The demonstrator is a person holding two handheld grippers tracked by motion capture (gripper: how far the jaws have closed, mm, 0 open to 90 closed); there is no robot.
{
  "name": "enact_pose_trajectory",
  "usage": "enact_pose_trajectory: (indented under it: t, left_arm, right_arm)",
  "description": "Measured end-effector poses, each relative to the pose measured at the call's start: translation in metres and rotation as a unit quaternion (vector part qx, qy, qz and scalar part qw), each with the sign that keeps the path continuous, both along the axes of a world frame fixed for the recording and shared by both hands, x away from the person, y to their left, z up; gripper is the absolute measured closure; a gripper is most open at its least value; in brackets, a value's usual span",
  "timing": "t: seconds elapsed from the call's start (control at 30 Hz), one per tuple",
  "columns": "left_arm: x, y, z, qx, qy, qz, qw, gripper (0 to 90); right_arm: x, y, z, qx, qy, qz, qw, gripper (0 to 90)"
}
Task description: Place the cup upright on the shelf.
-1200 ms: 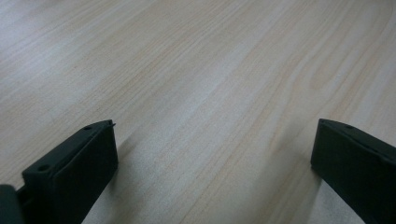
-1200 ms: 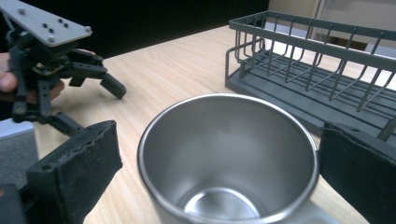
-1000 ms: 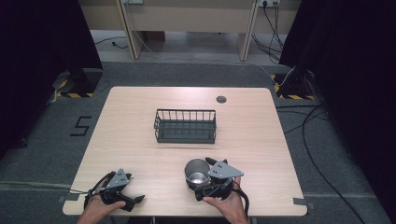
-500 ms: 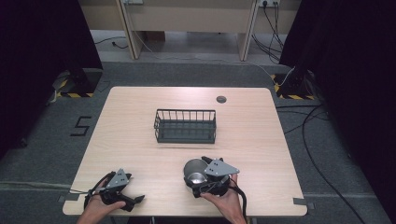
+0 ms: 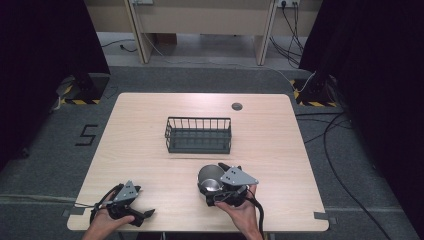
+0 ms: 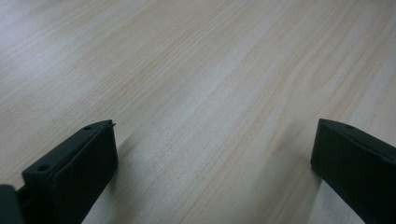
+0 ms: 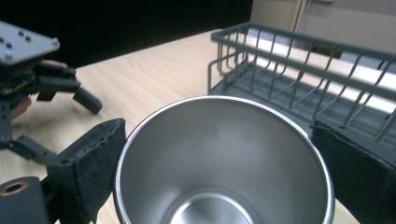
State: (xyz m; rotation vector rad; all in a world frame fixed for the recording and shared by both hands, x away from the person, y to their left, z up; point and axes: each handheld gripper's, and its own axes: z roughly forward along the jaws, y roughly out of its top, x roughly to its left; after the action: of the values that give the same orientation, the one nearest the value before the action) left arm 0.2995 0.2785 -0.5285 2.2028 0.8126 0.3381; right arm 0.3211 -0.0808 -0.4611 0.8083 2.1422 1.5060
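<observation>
- Right hand-held gripper (image 5: pixel 216 186) sits at the near edge of the worktop (image 5: pixel 150 130), its jaws on either side of the steel cup (image 5: pixel 209 178); in the right gripper view each jaw lies against the rim (image 7: pixel 224 100), so it is clamped on the cup, though how firmly is hard to tell.
- Cup stands upright, mouth up, just in front of the wire basket (image 5: pixel 198 135) but apart from it. Judgement: held by opposite sides of the wall so it can be lifted level and set into the basket.
- Cup (image 7: pixel 219 163): brushed stainless, tapering to a smaller base, inside empty with a soft sheen, thin rolled rim.
- Left hand-held gripper (image 5: pixel 134 215) rests low at the near left corner, well apart from the cup; jaws spread wide over bare wood, holding nothing. Probably parked to leave the right side room.
</observation>
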Motion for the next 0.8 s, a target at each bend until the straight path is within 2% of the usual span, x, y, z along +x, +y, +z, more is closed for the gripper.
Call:
enact_pose_trajectory:
  t: [0.07,0.23,0.37,0.4,0.47,0.53,0.57,0.6,0.63,0.67,0.7,0.73,0.77,0.8]
  left_arm:
    - [0.000,0.000,0.000,0.000,0.000,0.000,1.0000,0.0]
    - [0.000,0.000,0.000,0.000,0.000,-0.001,1.0000,0.0]
    - [0.000,0.000,0.000,0.000,0.000,-0.001,1.0000,0.0]
    - [0.000,0.000,0.000,0.000,0.001,-0.001,1.0000,0.0]
    - [0.000,0.000,0.000,0.000,0.001,-0.001,1.0000,0.0]
    - [0.000,0.000,0.000,0.000,0.001,-0.001,1.0000,0.0]
    - [0.000,0.000,0.000,0.001,0.000,-0.002,1.0000,0.0]
    - [0.000,0.000,0.000,0.001,0.000,-0.002,1.0000,0.0]
    - [0.000,0.000,0.000,-0.001,0.000,0.000,1.0000,0.0]
    - [0.000,0.000,0.000,-0.001,0.000,-0.001,1.0000,0.0]
    - [0.000,0.000,0.000,-0.001,0.000,-0.001,1.0000,0.0]
    - [0.000,0.000,0.000,-0.001,0.000,-0.001,1.0000,0.0]
    - [0.000,0.000,0.000,-0.002,0.000,0.000,1.0000,0.0]
    - [0.000,0.000,0.000,-0.002,0.000,0.000,1.0000,0.0]
  right_arm:
    - [0.004,0.000,0.008,0.005,-0.002,-0.004,1.0000,6.3]
    - [0.012,0.000,0.016,0.007,0.001,-0.009,0.9999,6.3]
    - [0.024,0.000,0.026,0.009,0.010,-0.014,0.9998,6.3]
    - [0.031,-0.001,0.033,0.011,0.012,-0.019,0.9997,6.3]
    - [0.033,-0.001,0.034,0.011,0.012,-0.021,0.9996,6.3]
    - [0.039,0.000,0.043,0.013,0.011,-0.026,0.9995,6.3]
    - [0.046,0.001,0.053,0.013,0.010,-0.030,0.9994,6.3]
    - [0.046,0.001,0.053,0.013,0.010,-0.030,0.9994,6.3]
    - [0.052,0.003,0.061,0.012,0.007,-0.033,0.9994,6.3]
    - [0.052,0.003,0.061,0.012,0.007,-0.033,0.9994,6.3]
    - [0.058,0.005,0.071,0.008,0.004,-0.037,0.9993,6.3]
    - [0.058,0.005,0.071,0.008,0.004,-0.037,0.9993,6.3]
    - [0.063,0.008,0.080,0.003,0.000,-0.039,0.9992,6.3]
    - [0.063,0.008,0.080,0.003,0.000,-0.039,0.9992,6.3]
